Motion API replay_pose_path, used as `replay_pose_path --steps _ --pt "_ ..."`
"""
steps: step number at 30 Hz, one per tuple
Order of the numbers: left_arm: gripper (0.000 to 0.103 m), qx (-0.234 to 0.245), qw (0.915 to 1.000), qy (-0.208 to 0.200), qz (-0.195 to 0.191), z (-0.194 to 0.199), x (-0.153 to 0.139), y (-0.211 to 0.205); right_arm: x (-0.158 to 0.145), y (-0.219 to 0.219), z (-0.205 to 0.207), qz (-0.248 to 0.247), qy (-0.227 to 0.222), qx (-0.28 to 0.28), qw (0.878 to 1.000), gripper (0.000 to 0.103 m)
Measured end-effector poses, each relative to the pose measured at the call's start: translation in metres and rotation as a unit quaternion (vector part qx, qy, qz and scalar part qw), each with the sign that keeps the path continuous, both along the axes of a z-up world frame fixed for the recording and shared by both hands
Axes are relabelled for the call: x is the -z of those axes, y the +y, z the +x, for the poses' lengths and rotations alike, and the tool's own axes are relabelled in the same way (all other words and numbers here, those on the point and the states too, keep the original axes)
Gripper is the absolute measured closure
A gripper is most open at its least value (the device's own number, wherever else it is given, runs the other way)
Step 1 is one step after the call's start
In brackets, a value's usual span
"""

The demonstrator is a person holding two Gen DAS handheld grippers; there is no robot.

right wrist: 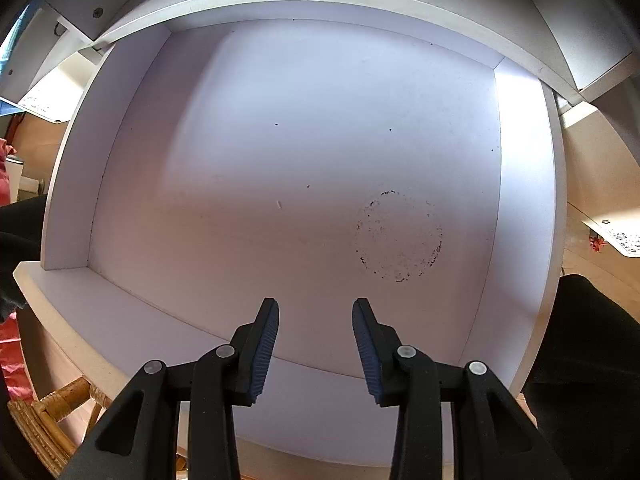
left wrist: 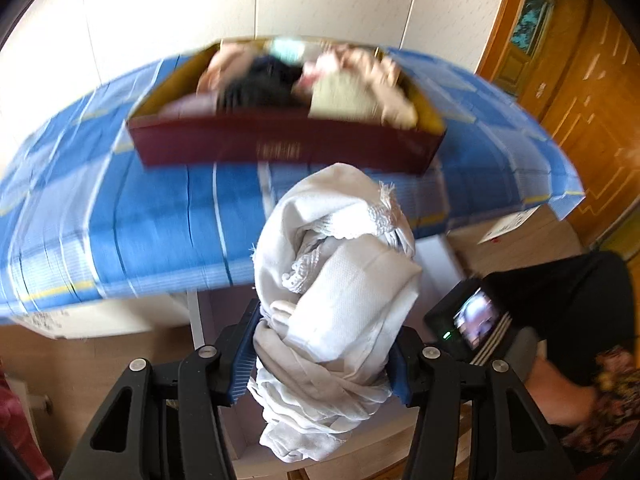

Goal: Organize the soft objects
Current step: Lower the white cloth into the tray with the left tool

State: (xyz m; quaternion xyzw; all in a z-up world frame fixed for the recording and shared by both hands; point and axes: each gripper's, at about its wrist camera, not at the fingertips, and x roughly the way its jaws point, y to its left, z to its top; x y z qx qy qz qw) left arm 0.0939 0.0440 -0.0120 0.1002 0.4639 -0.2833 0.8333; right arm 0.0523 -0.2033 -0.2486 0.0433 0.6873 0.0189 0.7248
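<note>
White cloth (left wrist: 332, 280), one bunched bundle with a lace edge, fills the lower centre of the left wrist view, pinched between the two blue pads of the left gripper (left wrist: 322, 360). The jaws are clenched on its lower part; folds spill up above the fingertips and a loose tail hangs below them. This gripper tilts downward, toward a table.

Beyond the cloth, across the upper half of the frame, lies one blue checked tablecloth (left wrist: 120, 220). On it stands one dark red box (left wrist: 280, 148), blurred, at upper centre. It holds several soft items heaped together: one black, some pink and beige, one pale green. An exact count cannot be made through the blur. At lower right, one small camera (left wrist: 468, 320) with a lit screen sits beside a person's black sleeve (left wrist: 568, 292).

In the right wrist view the right gripper (right wrist: 316, 320) sits at lower centre, pointing straight down. Its two fingers stand apart with nothing between them. Below it is one white drawer (right wrist: 72, 160), with one ring-shaped stain on its floor at right of centre. One wicker chair (right wrist: 44, 420) shows at lower left.
</note>
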Motion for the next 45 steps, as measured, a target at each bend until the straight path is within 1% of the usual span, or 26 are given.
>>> replay_pose_path --steps 2,4,6,9,13,16,17,20,27,34,37,42,44,45 --pt "0.048 0.003 1.0000 -0.003 -0.005 0.003 -0.013 -0.002 0.000 -0.001 0.000 0.001 -0.001 0.002 1.000 0.065" --pt "0.048 0.003 0.9999 -0.011 -0.011 0.015 -0.027 -0.009 -0.001 -0.004 -0.002 0.003 -0.002 0.004 1.000 0.065" --pt "0.048 0.003 0.9998 -0.012 -0.014 0.027 -0.039 -0.029 -0.001 -0.005 -0.002 0.003 -0.003 0.006 1.000 0.065" --pt "0.048 -0.005 0.9997 -0.015 -0.019 0.049 -0.058 -0.044 -0.002 -0.010 -0.004 0.004 -0.003 0.011 1.000 0.065" --pt "0.048 -0.027 0.9989 -0.010 -0.036 0.079 -0.067 -0.058 -0.006 -0.016 -0.008 0.002 -0.011 0.017 1.000 0.065" --pt "0.048 -0.042 0.9986 -0.006 -0.032 0.101 -0.066 -0.072 -0.009 -0.019 -0.012 -0.001 -0.017 0.022 1.000 0.065" --pt "0.048 -0.044 0.9986 -0.003 -0.029 0.107 -0.062 -0.084 -0.009 -0.020 -0.013 0.000 -0.018 0.024 1.000 0.065" --pt "0.048 -0.055 0.9980 0.009 -0.028 0.123 -0.057 -0.096 -0.011 -0.024 -0.015 0.007 -0.018 0.030 0.999 0.065" --pt "0.048 -0.080 0.9942 0.043 -0.059 0.146 -0.048 -0.106 -0.015 -0.027 -0.012 0.023 -0.023 0.040 0.999 0.065" --pt "0.047 -0.087 0.9912 0.065 -0.076 0.163 -0.035 -0.111 -0.024 -0.026 -0.009 0.024 -0.020 0.039 0.999 0.065" --pt "0.047 -0.089 0.9880 0.084 -0.095 0.171 -0.028 -0.109 -0.024 -0.027 -0.008 0.026 -0.020 0.042 0.999 0.065" --pt "0.045 -0.087 0.9875 0.095 -0.091 0.177 -0.019 -0.109 -0.022 -0.026 -0.008 0.029 -0.019 0.042 0.999 0.065" --pt "0.045 -0.091 0.9884 0.092 -0.080 0.178 -0.018 -0.108 -0.021 -0.026 -0.008 0.030 -0.018 0.042 0.999 0.065" --pt "0.045 -0.093 0.9897 0.087 -0.065 0.179 -0.016 -0.107 -0.021 -0.026 -0.008 0.030 -0.018 0.041 0.999 0.065"
